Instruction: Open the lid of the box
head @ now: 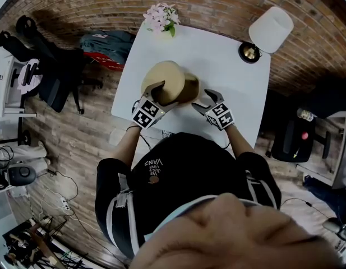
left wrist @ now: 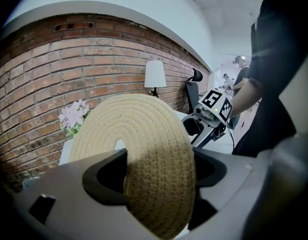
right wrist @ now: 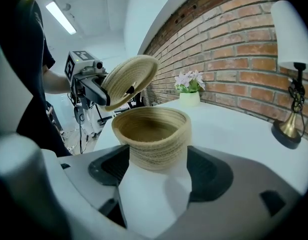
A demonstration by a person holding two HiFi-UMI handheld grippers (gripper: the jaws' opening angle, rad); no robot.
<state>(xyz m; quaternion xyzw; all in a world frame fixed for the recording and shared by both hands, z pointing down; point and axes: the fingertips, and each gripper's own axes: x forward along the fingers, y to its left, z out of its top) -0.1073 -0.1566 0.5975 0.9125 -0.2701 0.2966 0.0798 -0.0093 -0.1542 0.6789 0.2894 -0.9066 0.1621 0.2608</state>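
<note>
A round woven rope box (head: 190,88) (right wrist: 153,134) stands uncovered on the white table (head: 217,55). Its flat woven lid (head: 164,78) (left wrist: 136,134) (right wrist: 129,79) hangs above the box's left side, tilted on edge. My left gripper (head: 160,92) (left wrist: 161,169) is shut on the lid's rim. My right gripper (head: 205,98) (right wrist: 158,159) is open at the box's near right side. The box's base sits right at its fingertips, and I cannot tell if they touch it. The box looks hollow inside.
A lamp (head: 268,29) (right wrist: 293,59) with a white shade stands at the table's far right corner. A pot of pink flowers (head: 161,17) (right wrist: 189,81) sits at the far left edge. An office chair (head: 55,72) is on the floor to the left.
</note>
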